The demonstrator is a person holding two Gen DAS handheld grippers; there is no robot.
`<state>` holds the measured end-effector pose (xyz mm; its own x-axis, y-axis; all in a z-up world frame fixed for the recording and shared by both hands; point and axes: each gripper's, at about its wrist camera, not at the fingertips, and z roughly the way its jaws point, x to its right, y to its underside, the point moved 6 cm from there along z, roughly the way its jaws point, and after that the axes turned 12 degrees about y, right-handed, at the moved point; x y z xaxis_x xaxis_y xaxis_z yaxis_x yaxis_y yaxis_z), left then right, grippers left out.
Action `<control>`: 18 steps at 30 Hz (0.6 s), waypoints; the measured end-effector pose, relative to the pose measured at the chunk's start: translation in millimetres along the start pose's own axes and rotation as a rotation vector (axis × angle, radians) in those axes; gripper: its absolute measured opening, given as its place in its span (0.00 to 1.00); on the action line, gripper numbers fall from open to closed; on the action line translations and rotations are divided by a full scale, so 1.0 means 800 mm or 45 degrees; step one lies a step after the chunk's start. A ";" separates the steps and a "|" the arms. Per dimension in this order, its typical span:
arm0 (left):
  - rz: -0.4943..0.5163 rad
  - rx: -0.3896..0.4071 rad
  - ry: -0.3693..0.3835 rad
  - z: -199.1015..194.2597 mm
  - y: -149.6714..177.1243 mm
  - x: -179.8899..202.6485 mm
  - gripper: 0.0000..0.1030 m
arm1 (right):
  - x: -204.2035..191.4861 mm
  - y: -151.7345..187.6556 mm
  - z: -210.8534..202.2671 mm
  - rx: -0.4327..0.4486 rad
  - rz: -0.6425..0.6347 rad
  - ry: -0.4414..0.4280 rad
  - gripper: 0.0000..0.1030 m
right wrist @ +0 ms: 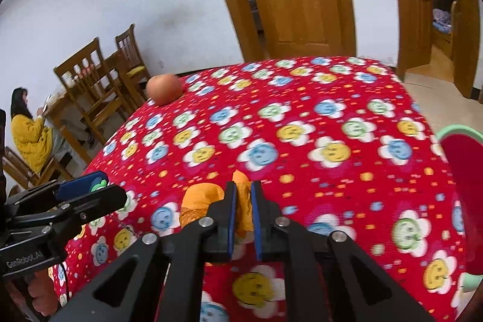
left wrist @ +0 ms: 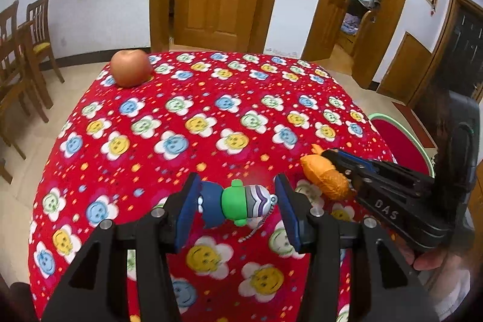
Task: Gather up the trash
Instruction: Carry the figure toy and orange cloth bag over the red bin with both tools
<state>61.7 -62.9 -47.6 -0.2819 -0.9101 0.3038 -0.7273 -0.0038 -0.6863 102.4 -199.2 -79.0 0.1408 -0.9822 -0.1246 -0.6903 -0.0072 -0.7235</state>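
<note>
My left gripper (left wrist: 238, 186) is shut on a small toy figure (left wrist: 238, 202) with blue, green and grey-purple striped parts. It lies sideways between the blue pads, and a thin ball chain (left wrist: 250, 231) hangs from it over the cloth. My right gripper (right wrist: 243, 186) is shut on a crumpled orange piece (right wrist: 199, 198) that looks like peel and bulges out to the left of the pads. In the left wrist view the right gripper (left wrist: 329, 155) comes in from the right with that orange piece (left wrist: 326, 180). In the right wrist view the left gripper (right wrist: 90, 184) shows at the left.
The table (left wrist: 211, 110) wears a red cloth with smiling flowers. An apple (left wrist: 131, 68) (right wrist: 164, 88) sits at its far left corner. A red bin with a green rim (left wrist: 401, 138) (right wrist: 462, 147) stands beside the right edge. Wooden chairs (right wrist: 90, 86) and a seated person in yellow (right wrist: 28, 138) are at the left.
</note>
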 end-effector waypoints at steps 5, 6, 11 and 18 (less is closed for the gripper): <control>0.019 -0.025 0.062 0.018 -0.012 0.027 0.50 | 0.040 -0.012 -0.014 0.053 0.052 0.080 0.11; 0.029 -0.028 0.071 0.021 -0.014 0.033 0.50 | 0.047 -0.013 -0.017 0.063 0.060 0.092 0.11; 0.115 -0.022 0.123 0.035 -0.028 0.084 0.50 | 0.091 -0.017 -0.035 0.123 0.092 0.217 0.11; 0.207 0.000 0.198 0.058 -0.047 0.143 0.50 | 0.154 -0.018 -0.055 0.168 0.167 0.331 0.11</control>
<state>86.2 -186.1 -17.8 -0.4888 -0.8237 0.2873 -0.6644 0.1381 -0.7345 98.1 -328.3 -54.0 -0.1412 -0.9883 -0.0573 -0.5904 0.1305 -0.7965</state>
